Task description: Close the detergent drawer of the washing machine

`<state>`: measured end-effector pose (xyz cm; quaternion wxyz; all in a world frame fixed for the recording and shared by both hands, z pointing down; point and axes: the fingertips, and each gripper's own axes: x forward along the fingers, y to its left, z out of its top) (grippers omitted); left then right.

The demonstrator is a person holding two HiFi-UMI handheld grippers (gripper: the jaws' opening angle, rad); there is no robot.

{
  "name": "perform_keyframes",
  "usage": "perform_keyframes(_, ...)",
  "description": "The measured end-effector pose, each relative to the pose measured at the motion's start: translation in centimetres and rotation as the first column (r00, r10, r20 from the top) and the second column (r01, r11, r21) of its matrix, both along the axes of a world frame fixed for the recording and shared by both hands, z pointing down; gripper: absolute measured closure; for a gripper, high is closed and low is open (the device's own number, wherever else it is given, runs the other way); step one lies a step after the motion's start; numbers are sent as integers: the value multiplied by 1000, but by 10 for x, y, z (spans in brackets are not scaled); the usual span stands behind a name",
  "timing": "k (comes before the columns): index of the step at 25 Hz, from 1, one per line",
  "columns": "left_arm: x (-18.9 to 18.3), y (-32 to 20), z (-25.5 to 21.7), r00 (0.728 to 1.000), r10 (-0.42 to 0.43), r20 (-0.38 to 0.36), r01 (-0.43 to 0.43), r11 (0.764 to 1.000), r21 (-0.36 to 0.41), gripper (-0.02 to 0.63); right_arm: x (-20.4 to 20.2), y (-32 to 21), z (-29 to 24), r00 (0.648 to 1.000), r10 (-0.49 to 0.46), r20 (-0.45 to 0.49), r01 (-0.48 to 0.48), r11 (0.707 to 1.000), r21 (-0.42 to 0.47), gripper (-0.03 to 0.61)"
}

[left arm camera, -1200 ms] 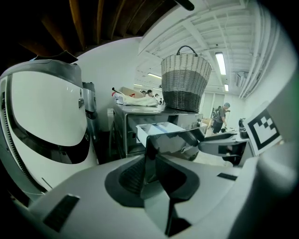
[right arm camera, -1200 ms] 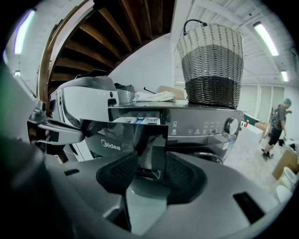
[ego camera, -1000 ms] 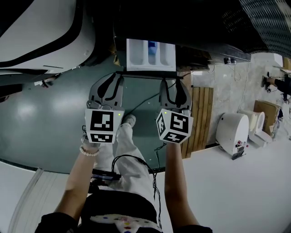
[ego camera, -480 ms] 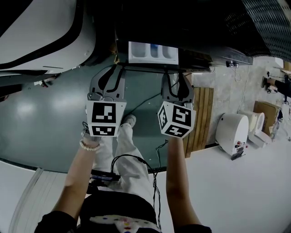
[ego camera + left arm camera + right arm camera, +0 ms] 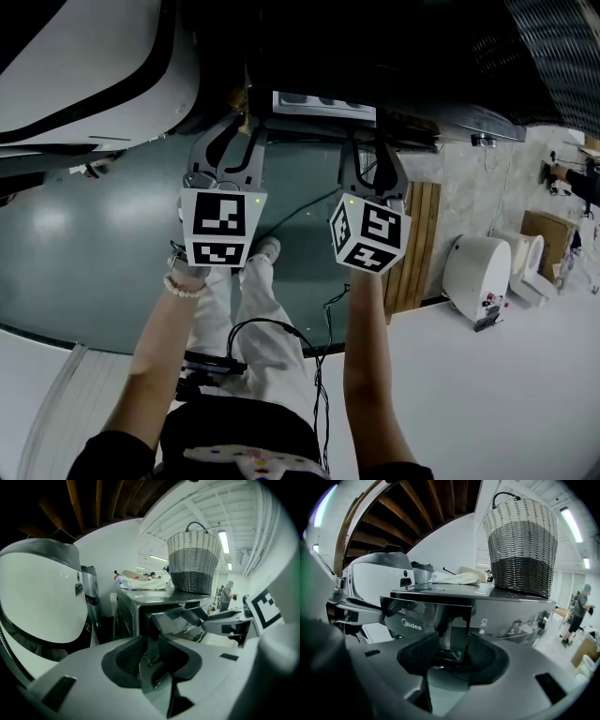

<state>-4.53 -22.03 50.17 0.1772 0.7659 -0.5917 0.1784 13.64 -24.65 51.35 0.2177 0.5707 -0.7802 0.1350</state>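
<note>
drawer (image 5: 323,101) nearly home in washer (image 5: 511,616). we put one gripper at each end of its front so the push should stay square (no racking). left gripper (image 5: 234,133) jaws have just been opening, straddling the edge; right gripper (image 5: 372,150) jaws wide, unclamped.

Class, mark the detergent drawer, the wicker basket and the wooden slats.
detergent drawer (image 5: 323,101): head view, its exposed white tray.
wicker basket (image 5: 520,550): right gripper view, woven side.
wooden slats (image 5: 417,234): head view, middle board.
</note>
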Motion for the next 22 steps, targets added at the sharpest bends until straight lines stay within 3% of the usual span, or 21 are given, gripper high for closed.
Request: perform_keyframes(22,-6,-29,4,999,35,20,-35,999,3,500,-9,-28,0,1000,20,-25,-20,1000,8,397)
